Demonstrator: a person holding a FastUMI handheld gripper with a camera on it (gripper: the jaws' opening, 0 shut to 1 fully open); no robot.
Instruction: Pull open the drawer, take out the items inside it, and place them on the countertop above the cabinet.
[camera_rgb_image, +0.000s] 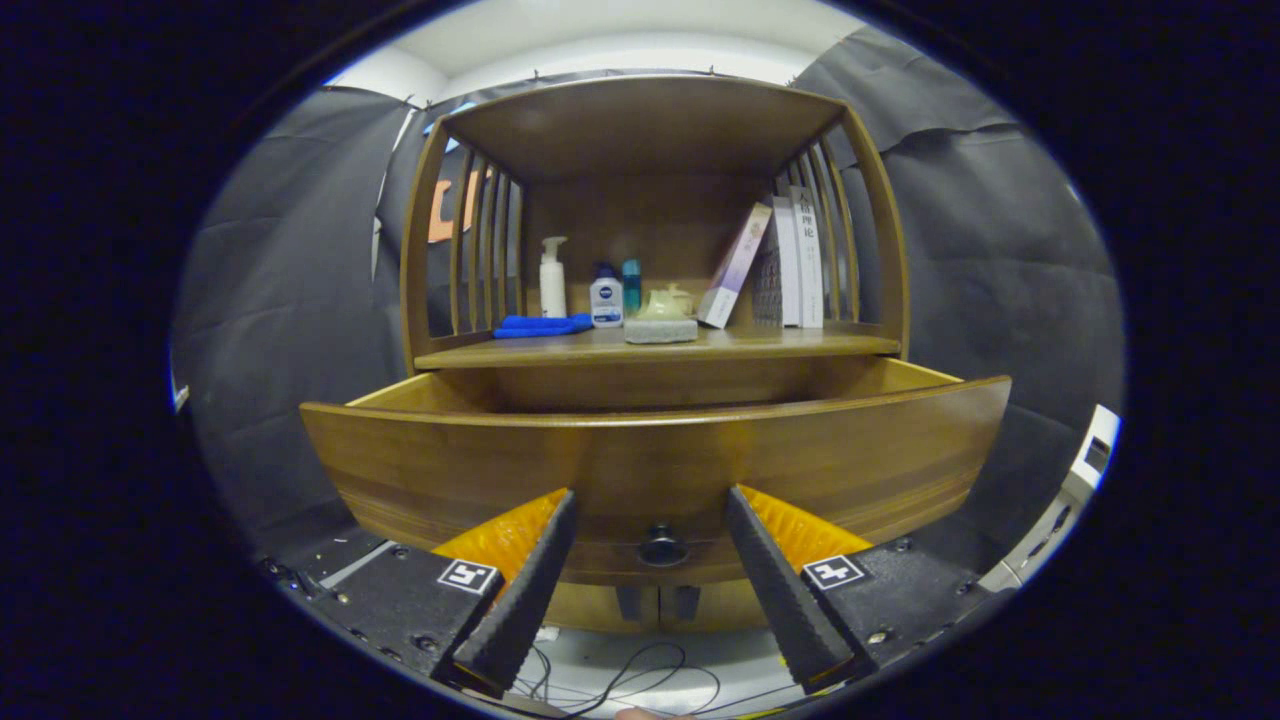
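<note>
Jaws spread wide, nothing pinched, round knob (662, 545) between them. Wooden drawer (655, 470) pulled open just ahead at 12 o'clock. Table (760, 345) above with bottles (553, 280), blue cloth (543, 325), books (790, 262); black cloth walls around.

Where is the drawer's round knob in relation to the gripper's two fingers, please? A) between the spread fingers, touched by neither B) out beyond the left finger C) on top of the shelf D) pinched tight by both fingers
A: the knob sits low on the drawer front in the gap of the open gripper, with space between it and each finger.
</note>
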